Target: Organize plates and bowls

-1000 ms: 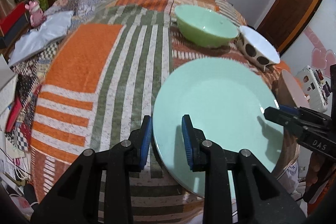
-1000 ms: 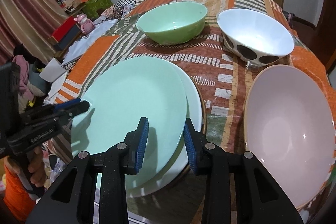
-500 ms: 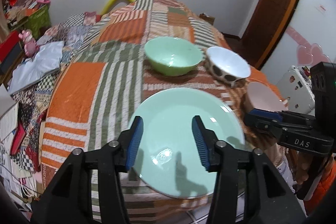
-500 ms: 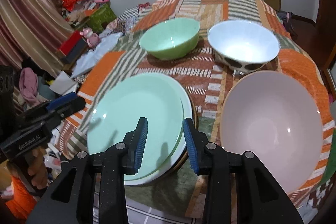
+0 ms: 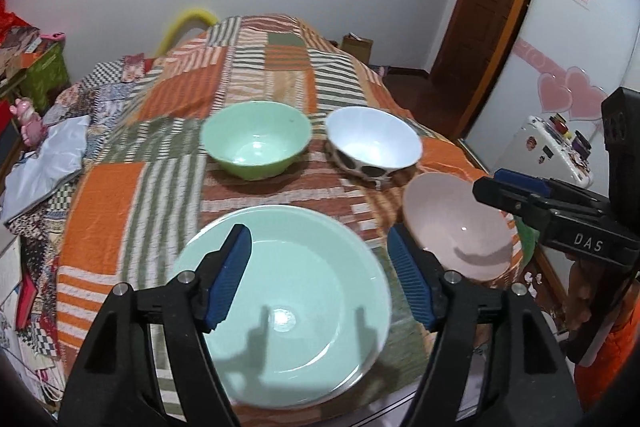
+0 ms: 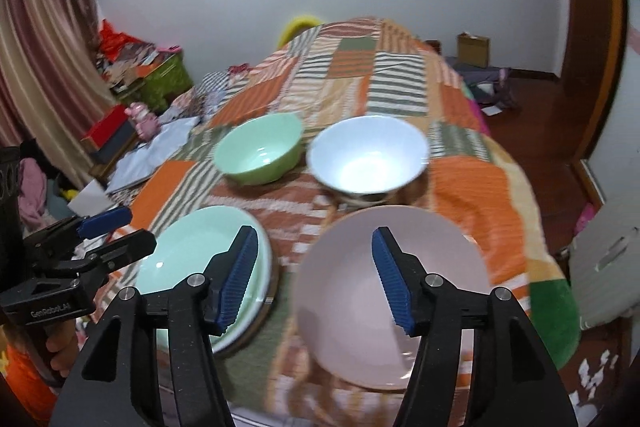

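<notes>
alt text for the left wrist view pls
The left hand-held gripper, jaws opening and holding nothing, hangs above a mint-green plate on a patchwork quilt. Beyond stand a green bowl, a white spotted bowl and a pink bowl.

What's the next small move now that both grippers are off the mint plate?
Probably bring the right gripper, jaws opening and empty, down onto the near rim of the pink bowl. The mint plate already sits on the plate stack, the left gripper holds nothing, and the green bowl and white bowl stand unstacked.
</notes>
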Demonstrator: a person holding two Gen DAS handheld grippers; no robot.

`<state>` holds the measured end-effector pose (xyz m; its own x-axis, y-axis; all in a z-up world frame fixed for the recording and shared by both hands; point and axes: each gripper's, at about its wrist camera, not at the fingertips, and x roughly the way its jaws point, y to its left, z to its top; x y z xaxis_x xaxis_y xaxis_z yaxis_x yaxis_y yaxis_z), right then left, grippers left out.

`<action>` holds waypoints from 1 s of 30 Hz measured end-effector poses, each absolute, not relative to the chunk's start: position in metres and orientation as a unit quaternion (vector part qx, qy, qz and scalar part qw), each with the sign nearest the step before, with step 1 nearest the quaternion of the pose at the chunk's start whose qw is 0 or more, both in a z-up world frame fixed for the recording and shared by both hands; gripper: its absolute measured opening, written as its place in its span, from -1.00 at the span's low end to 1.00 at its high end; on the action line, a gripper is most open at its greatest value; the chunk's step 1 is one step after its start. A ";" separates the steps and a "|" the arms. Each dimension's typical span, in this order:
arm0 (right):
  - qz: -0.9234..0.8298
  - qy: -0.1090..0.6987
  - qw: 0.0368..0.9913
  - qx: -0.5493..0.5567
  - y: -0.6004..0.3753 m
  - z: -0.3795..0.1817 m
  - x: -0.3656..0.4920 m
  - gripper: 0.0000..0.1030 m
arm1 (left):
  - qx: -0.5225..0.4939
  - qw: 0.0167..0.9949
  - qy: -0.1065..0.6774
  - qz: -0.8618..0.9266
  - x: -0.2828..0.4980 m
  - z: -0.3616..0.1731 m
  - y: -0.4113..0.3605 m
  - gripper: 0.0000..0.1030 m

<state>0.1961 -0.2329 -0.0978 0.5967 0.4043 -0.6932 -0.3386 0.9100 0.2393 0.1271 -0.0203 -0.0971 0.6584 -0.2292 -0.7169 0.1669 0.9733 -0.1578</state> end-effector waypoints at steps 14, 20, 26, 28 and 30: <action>0.145 0.426 0.891 0.054 -0.292 -0.133 0.203 0.09 | -0.016 0.881 0.449 -0.146 0.165 -0.135 -0.086 0.36; 0.146 0.445 0.882 0.052 -0.302 -0.150 0.204 0.09 | -0.005 0.870 0.465 -0.164 0.176 -0.151 -0.110 0.29; 0.146 0.458 0.874 0.078 -0.314 -0.163 0.209 0.00 | -0.002 0.857 0.485 -0.174 0.189 -0.168 -0.127 0.00; 0.152 0.462 0.870 0.083 -0.316 -0.165 0.209 -0.05 | -0.004 0.852 0.492 -0.176 0.194 -0.173 -0.130 -0.13; 0.159 0.465 0.867 0.086 -0.316 -0.167 0.210 -0.13 | -0.010 0.847 0.501 -0.178 0.198 -0.177 -0.132 -0.25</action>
